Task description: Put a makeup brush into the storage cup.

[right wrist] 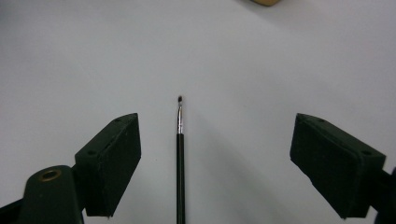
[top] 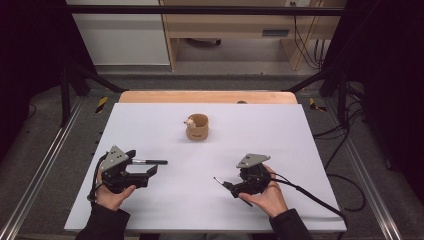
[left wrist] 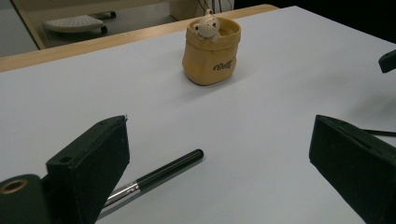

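A tan pot [top: 197, 128] with a small bear figure on its rim stands upright at the table's middle back; the left gripper view has the pot [left wrist: 211, 56] ahead. A black-handled brush [top: 150, 161] lies flat by my left gripper [top: 142, 163], whose jaws stand wide apart. In the left gripper view this brush [left wrist: 161, 175] runs beside the left jaw, and the left gripper [left wrist: 219, 126] grips nothing. A thin black brush [top: 231, 189] lies under my right gripper [top: 231, 185]. The thin brush [right wrist: 180, 158] lies between the open right gripper's [right wrist: 217, 123] jaws, untouched by either pad.
The white table top [top: 280, 135] has bare room around the pot and between the hands. A wooden edge [top: 207, 96] runs along the back. Metal rails flank the table, and cables [top: 345, 170] lie on the floor at the right.
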A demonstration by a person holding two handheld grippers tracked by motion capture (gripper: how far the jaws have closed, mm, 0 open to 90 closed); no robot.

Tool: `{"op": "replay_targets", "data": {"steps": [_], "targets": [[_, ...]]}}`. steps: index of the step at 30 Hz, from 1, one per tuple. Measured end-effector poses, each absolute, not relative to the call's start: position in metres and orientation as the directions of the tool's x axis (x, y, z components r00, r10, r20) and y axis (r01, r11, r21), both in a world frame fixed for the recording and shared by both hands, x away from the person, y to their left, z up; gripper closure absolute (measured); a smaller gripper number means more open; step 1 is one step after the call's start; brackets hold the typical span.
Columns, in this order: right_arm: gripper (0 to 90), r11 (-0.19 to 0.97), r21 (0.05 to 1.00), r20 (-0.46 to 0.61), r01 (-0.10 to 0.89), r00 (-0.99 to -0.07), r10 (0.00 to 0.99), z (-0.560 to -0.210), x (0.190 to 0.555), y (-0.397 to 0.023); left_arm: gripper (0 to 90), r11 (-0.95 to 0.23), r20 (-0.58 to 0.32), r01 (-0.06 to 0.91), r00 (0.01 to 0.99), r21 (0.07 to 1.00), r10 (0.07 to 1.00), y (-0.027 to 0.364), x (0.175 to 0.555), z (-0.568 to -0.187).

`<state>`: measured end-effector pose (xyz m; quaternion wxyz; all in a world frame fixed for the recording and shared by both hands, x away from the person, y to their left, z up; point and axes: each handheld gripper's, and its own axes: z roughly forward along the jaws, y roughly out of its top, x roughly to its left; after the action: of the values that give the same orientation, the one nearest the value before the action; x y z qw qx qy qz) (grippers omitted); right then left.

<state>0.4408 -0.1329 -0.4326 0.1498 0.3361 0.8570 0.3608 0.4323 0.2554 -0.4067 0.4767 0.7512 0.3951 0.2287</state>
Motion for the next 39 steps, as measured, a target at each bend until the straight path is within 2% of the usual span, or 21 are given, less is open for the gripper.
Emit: {"op": "replay_targets", "data": {"steps": [11,25,39], "targets": [[25.5,0.579,0.65,-0.013,0.492,-0.755,0.656,-0.444,0.442,-0.125,4.5,-0.241,-0.029,0.376,0.587,0.895,0.809,0.254,0.432,-0.407],[48.4,0.622,0.603,0.024,0.5,-0.79,0.612,-0.453,0.442,-0.119,4.7,-0.259,-0.017,0.377,0.594,0.89,0.805,0.253,0.432,-0.408],[63.9,0.671,0.55,0.012,0.497,-0.808,0.589,-0.461,0.442,-0.116,4.8,-0.262,-0.019,0.379,0.599,0.888,0.801,0.251,0.432,-0.408]]}}
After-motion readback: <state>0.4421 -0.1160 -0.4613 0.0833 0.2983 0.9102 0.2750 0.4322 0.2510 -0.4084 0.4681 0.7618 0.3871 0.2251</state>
